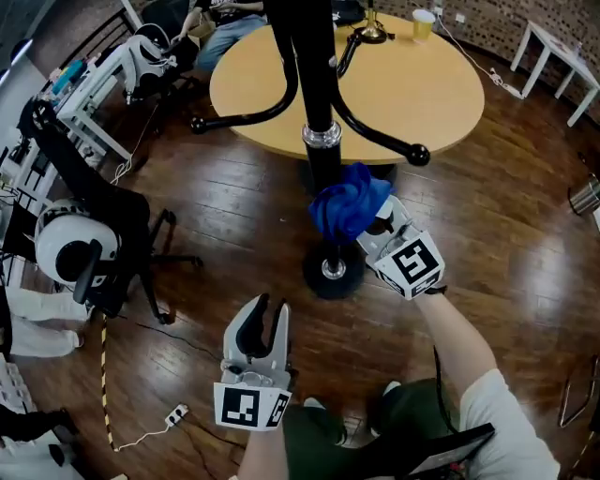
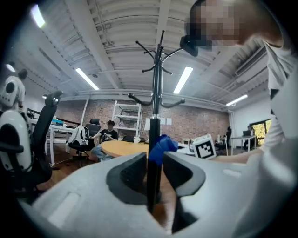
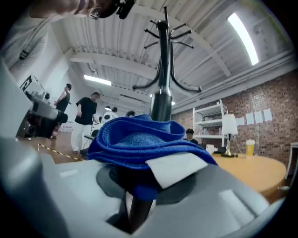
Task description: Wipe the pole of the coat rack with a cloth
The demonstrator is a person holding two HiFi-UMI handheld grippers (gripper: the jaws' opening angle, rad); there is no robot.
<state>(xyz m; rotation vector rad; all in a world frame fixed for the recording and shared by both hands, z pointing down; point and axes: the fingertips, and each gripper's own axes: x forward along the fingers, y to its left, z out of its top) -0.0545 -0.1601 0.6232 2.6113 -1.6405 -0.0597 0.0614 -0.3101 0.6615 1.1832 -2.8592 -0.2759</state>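
- The pole of the coat rack stands dead centre in the head view, black, with a silver collar partway down and a round base on the wood floor.
- And there's the blue cloth, bunched up against the pole's 3 o'clock side, just below that collar.
- The right gripper comes in from the cloth's 5 o'clock. Its own view shows the jaws clamped on the cloth, a white tag poking out of the folds and the pole rising right behind.
- The left gripper hangs back at the base's 7 o'clock, well apart from the rack. Its jaws are parted by a modest gap with nothing between them; in its view the distant pole simply lines up through the gap.
- Out at 12 o'clock is the round wooden table.
- A yellow cup sits near the table's 1 o'clock edge; what's in it can't be told.
- Over at 9 o'clock is a black office chair.
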